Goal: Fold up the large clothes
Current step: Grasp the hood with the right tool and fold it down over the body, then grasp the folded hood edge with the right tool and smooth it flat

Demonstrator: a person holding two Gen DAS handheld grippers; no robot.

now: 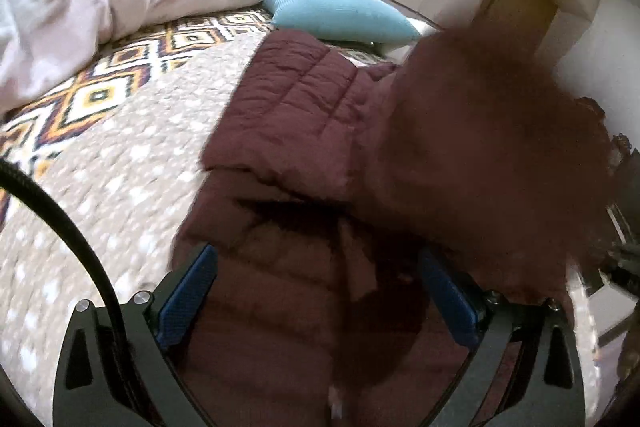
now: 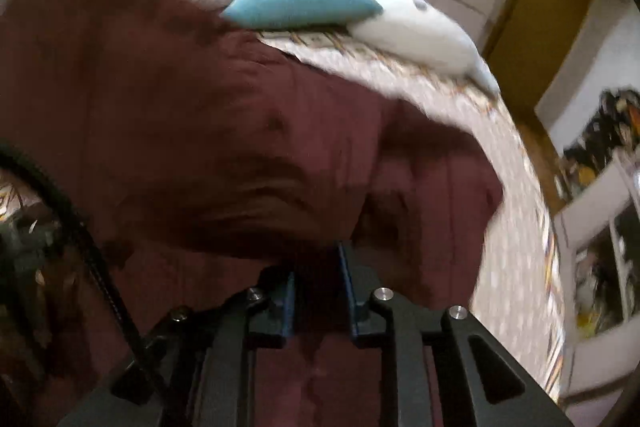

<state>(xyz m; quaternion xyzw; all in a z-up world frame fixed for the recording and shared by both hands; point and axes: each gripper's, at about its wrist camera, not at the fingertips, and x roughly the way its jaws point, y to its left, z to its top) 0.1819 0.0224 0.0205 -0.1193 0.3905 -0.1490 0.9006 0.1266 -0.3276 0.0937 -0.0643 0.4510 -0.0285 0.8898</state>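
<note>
Right tongs [image 2: 318, 267] pinch a raised flap of the maroon quilted puffer jacket [image 1: 304, 99]; left tongs [image 1: 316, 287] gape wide, empty. The slick padding may slip, collapsing the fold on the bed [image 1: 132, 163].

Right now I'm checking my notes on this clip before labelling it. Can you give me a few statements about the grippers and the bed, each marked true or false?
1. The left gripper is open above the maroon quilted jacket. True.
2. The right gripper is wide open and holds nothing. False: its fingers are shut on jacket fabric.
3. A light blue pillow lies on the bed beyond the jacket. True.
4. The jacket lies on a plain white sheet. False: it lies on a beige bedspread with white spots.
</note>
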